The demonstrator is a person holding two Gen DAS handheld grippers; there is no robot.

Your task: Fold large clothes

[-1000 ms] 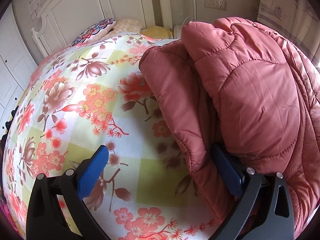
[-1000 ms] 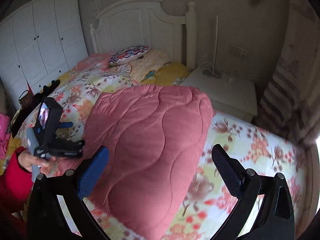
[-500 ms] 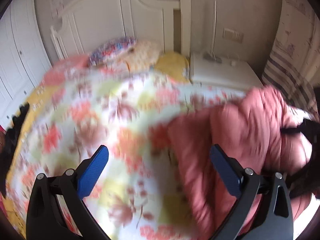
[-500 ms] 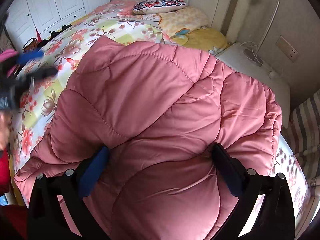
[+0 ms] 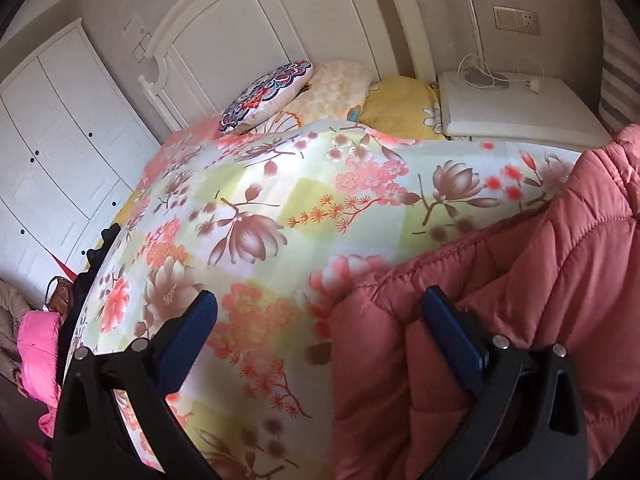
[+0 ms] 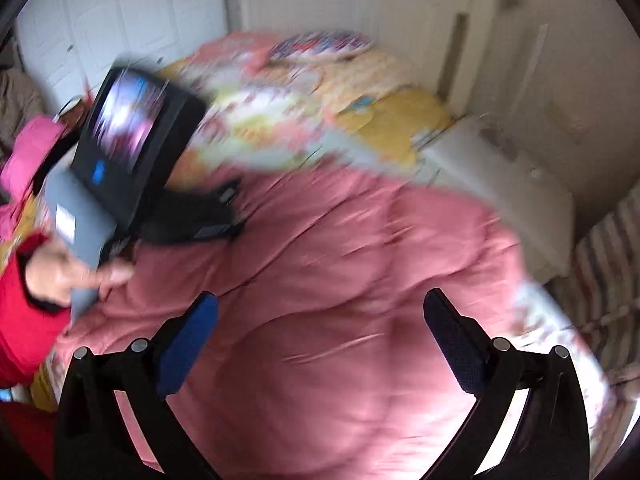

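A pink quilted coat (image 5: 560, 280) lies bunched on the right side of the floral bedspread (image 5: 280, 208). My left gripper (image 5: 318, 308) is open, low over the bed. Its right finger (image 5: 452, 332) rests against the coat's folded edge, and part of the coat lies between the fingers. In the blurred right wrist view the coat (image 6: 360, 300) fills the lower frame. My right gripper (image 6: 320, 308) hangs open just above it, holding nothing. The left gripper (image 6: 236, 210) shows there at the coat's left edge, held by a hand (image 6: 60, 272) in a red sleeve.
Pillows (image 5: 268, 96) lie against the white headboard (image 5: 280, 32). A white nightstand (image 5: 520, 108) with cables stands right of the bed. White wardrobe doors (image 5: 52, 140) line the left wall. A bright pink garment (image 5: 36, 356) and a bag sit at the bed's left side.
My left gripper drew back from the coat's fold, swung, and now sits lower at its left edge. My right gripper came down close over the coat and is still moving fast.
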